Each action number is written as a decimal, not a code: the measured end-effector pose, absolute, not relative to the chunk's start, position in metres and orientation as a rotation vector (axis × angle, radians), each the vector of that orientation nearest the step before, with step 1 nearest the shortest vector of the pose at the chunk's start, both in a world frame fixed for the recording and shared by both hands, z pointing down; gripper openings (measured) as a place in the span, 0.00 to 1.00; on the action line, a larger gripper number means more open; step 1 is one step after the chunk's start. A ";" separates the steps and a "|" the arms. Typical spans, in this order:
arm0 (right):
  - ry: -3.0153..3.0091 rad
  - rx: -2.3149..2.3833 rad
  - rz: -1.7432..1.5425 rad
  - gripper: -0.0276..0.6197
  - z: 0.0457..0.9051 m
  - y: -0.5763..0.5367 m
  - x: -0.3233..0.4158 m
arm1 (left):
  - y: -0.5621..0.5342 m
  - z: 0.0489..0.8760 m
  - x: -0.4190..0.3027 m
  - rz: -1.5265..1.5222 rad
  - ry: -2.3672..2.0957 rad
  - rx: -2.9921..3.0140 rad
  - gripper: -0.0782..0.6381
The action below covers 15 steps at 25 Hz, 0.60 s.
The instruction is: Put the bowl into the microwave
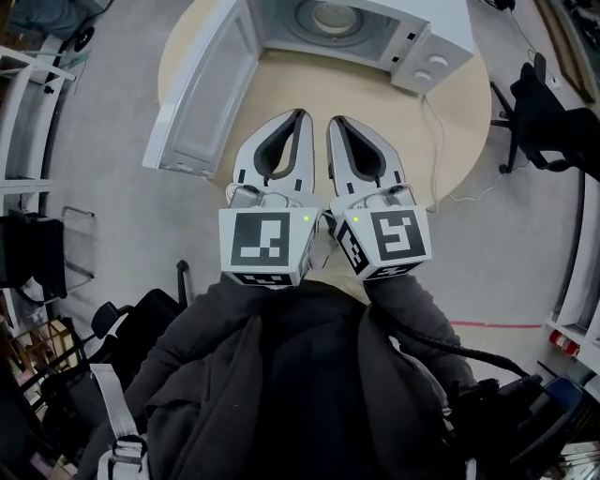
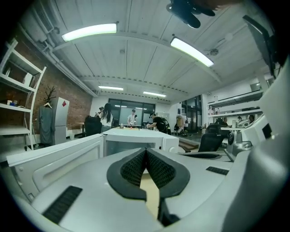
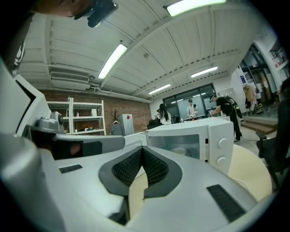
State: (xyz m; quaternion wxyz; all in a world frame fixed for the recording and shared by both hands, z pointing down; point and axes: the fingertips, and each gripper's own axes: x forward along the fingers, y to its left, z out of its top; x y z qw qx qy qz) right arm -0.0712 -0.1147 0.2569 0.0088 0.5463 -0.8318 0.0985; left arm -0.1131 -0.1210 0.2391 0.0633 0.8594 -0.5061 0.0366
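One pale round bowl (image 1: 333,17) is contained in the open white microwave (image 1: 450,28) at the round beige tabletop's (image 1: 464,131) far edge. The left gripper (image 1: 304,116) and right gripper (image 1: 335,121) are held closed, empty, above its near edge.

White microwave (image 1: 427,42) is sitting at the far edge of a round tan table (image 1: 459,122), with two knobs on its right panel. Its door (image 1: 202,94) is hanging wide open to the left. Pale bowl (image 1: 330,17) is sitting upright inside the cavity, roughly centred.
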 end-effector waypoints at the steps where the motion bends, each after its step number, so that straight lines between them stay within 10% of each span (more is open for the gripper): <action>1: -2.599 1.711 0.293 0.06 0.255 -0.110 -0.073 | -0.117 0.235 -0.116 0.096 -1.535 2.601 0.12; 15: -2.570 1.776 0.216 0.05 0.235 -0.088 -0.062 | -0.090 0.222 -0.129 0.041 -1.547 2.622 0.12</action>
